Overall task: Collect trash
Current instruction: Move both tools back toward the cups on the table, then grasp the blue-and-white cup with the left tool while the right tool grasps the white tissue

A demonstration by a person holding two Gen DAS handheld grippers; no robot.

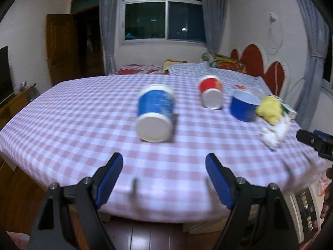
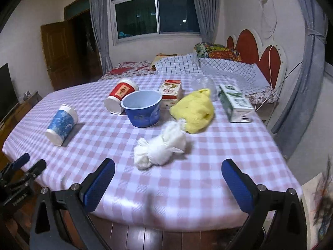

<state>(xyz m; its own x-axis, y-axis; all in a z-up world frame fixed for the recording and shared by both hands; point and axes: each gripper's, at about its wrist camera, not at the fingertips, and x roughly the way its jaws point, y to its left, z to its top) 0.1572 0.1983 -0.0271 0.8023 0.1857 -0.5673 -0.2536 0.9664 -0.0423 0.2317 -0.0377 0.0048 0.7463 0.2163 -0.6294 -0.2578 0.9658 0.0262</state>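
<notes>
Both our grippers, left gripper (image 1: 164,166) and right gripper (image 2: 168,173), stand wide open and empty over the pink-checked tablecloth (image 2: 187,179). Ahead of the right jaws we see a crumpled yellow cloth (image 2: 194,110), blue plastic bowl (image 2: 142,109), white tissue wad (image 2: 160,148); ahead of the left jaws, a toppled blue paper cup (image 1: 155,113).

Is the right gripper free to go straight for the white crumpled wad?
Probably yes. The right gripper is open and empty, and the white wad lies just ahead of its fingers on bare checked cloth, nothing between them.
</notes>
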